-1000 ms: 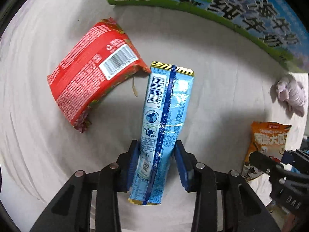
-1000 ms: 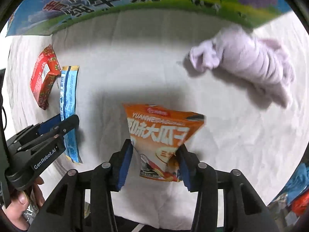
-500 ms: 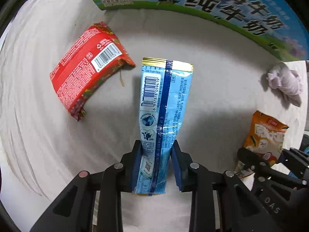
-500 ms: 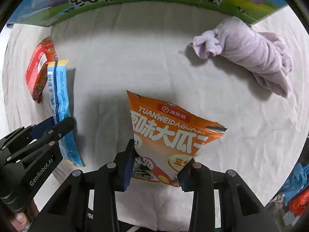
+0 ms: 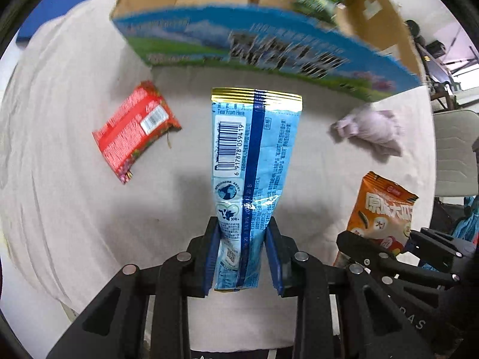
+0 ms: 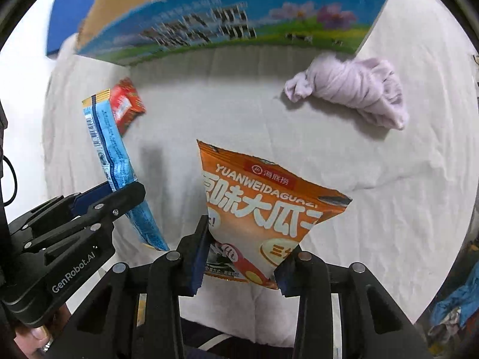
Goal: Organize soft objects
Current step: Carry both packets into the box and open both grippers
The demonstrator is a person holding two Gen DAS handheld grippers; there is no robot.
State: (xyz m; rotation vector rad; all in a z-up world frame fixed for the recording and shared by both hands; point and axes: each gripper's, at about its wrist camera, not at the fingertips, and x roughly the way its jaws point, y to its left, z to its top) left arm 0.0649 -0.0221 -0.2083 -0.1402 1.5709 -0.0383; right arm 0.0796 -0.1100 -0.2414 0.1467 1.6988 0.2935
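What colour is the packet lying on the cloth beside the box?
Red, with a white barcode label; clearest in the left wrist view.

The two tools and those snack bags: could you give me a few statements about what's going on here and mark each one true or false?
1. The left tool grips a blue packet. True.
2. The right tool is empty. False: it is shut on an orange snack bag.
3. A red packet lies on the white cloth. True.
4. The lilac cloth bundle sits inside the cardboard box. False: it lies on the white cloth beside the box.
5. The blue packet lies flat on the cloth. False: it hangs clear in the tool.
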